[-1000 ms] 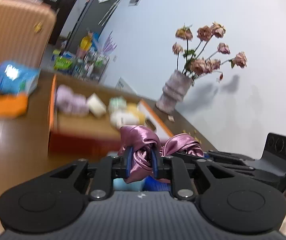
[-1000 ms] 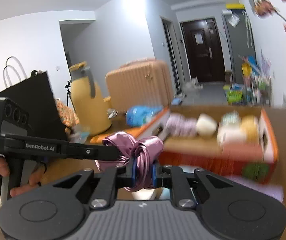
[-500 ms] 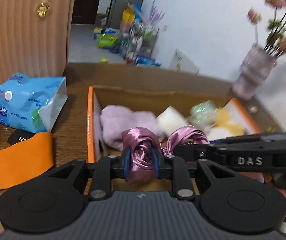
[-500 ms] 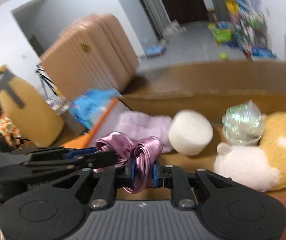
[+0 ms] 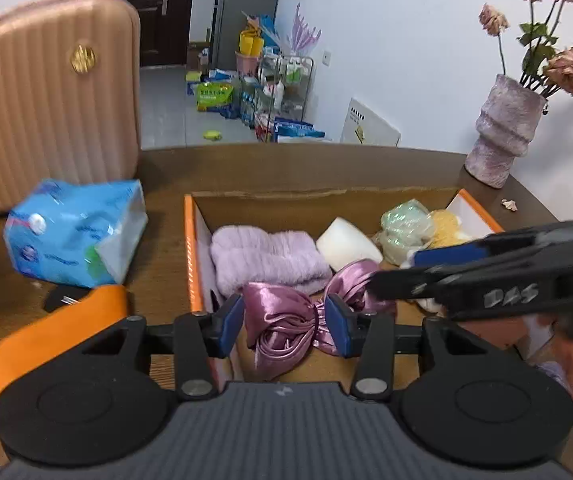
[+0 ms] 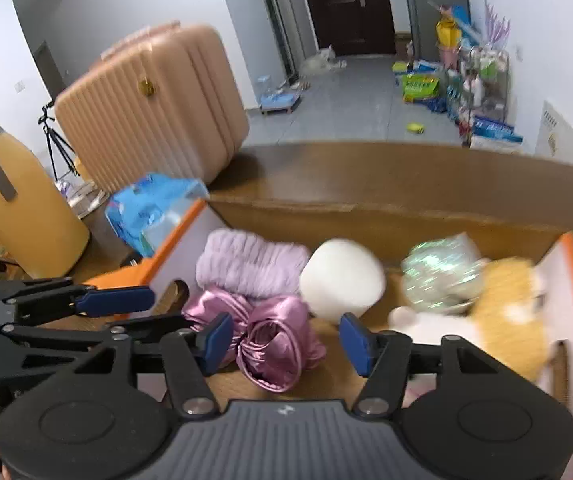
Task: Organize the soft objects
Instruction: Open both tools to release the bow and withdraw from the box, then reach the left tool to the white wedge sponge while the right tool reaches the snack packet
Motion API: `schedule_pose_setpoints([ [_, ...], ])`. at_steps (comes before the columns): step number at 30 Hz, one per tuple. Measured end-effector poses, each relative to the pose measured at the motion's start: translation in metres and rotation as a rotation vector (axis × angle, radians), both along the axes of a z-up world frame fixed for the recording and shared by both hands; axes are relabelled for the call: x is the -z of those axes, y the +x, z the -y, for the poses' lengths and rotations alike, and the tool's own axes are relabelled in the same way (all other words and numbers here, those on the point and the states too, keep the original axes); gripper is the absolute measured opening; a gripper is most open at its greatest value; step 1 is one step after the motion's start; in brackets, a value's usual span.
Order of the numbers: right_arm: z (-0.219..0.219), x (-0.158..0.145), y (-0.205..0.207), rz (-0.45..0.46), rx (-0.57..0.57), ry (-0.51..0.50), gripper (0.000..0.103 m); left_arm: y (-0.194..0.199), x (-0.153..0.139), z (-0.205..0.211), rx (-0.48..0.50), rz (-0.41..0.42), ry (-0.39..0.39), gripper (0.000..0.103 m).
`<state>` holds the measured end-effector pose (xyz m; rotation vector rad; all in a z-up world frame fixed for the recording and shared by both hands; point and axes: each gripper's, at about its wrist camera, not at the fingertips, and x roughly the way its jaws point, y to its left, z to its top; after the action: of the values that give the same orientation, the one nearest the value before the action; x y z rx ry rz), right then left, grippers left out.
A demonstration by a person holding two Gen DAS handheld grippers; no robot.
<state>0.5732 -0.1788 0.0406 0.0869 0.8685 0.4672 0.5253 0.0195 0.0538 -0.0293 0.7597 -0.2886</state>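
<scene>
Satin scrunchie (image 5: 286, 326), mauve-pink, lies on the floor of the cardboard box (image 5: 189, 240) at its near-left corner, just in front of the lilac fuzzy cloth (image 5: 264, 258).

Left gripper (image 5: 284, 324): jaws have just been opening. Scrunchie sits between the blue pads (image 5: 230, 322); left pad is clear of the fabric, right pad looks to be at its edge, contact can't be confirmed. Not clamped, i.e. released.

Right gripper (image 6: 286, 338): jaws have just been opening. Wide gap; scrunchie (image 6: 264, 344) lies between the pads w/ clear space on the right side. Released.

Each gripper shows in the other's view: right unit enters from the right in the left wrist view (image 5: 414, 268), left unit from the left in the right wrist view (image 6: 126, 312). Both point down into the same corner of the box.

Box contents, left to right:
- lilac fuzzy cloth
- white foam block (image 6: 342, 276)
- iridescent green pouf (image 6: 440, 276)
- yellow-and-white plush (image 6: 502, 320)

Outside the box, on the brown table (image 5: 286, 168): blue tissue pack (image 5: 74, 232) to the left, orange item (image 5: 42, 336) near it, vase w/ dried roses (image 5: 502, 132) at far right. Pink suitcase (image 5: 46, 92) stands behind the table.
</scene>
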Motion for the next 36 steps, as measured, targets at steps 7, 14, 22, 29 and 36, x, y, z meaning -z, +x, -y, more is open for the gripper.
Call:
schedule_pose_setpoints([
  [7,0.046,-0.07,-0.046,0.105,0.053,-0.062,0.06,-0.051,-0.056,0.003,-0.009,0.085,0.069,0.069],
  [14,0.093,-0.13,-0.119,0.219,0.086,-0.095,0.074,-0.114,-0.106,0.003,-0.043,0.192,0.08,0.09],
  [22,0.122,-0.16,-0.208,0.336,0.073,-0.082,0.085,-0.201,-0.141,0.001,-0.066,0.317,0.076,0.103],
  [29,0.14,-0.154,-0.28,0.415,0.048,-0.041,0.087,-0.279,-0.127,-0.006,-0.092,0.38,0.052,0.103],
  [36,0.142,-0.123,-0.358,0.499,0.023,-0.016,0.094,-0.344,-0.086,-0.018,-0.132,0.431,0.033,0.103],
])
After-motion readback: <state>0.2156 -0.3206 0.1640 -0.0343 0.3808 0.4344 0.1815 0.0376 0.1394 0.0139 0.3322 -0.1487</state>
